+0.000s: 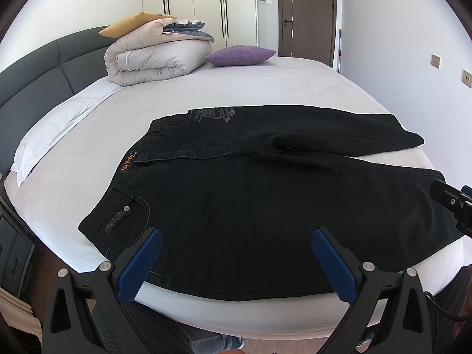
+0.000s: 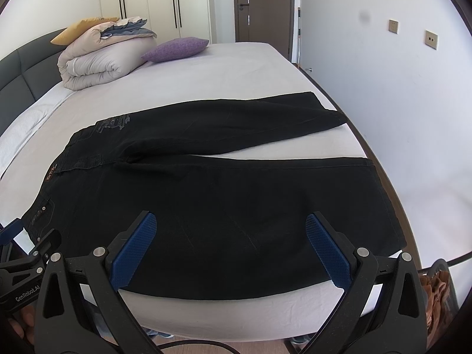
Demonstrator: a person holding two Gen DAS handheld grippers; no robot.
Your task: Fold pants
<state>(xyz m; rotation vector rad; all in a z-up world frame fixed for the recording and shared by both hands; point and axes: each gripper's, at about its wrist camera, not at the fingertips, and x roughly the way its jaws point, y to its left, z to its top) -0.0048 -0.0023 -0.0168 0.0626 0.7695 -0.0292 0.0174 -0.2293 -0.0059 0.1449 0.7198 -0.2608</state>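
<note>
Both tools are hovering at the near edge of the bed, and I've got nothing in either one. My left tool has its blue pads spread wide, empty, poised just above the near hem side of the black pants, close to the pocket end. My right tool is equally wide open and empty, hanging over the near leg further toward the cuffs.

The pants lie flat just ahead of both tools, waistband off to my left, legs running right and parted in a narrow V, with the cuffs near the bed's right edge.

Risks from here, as I judge them: the denim is thick, so a shallow pinch might catch only the top layer and the fold drags crooked. If my two tools lift unevenly, the near leg lands skewed over the far one. The far cuff sits close to the bed's edge and could slide off when tugged.

Both tools point forward and slightly down, level with each other, side by side.

Well beyond the pants, a rolled duvet and purple cushion sit clear.
</note>
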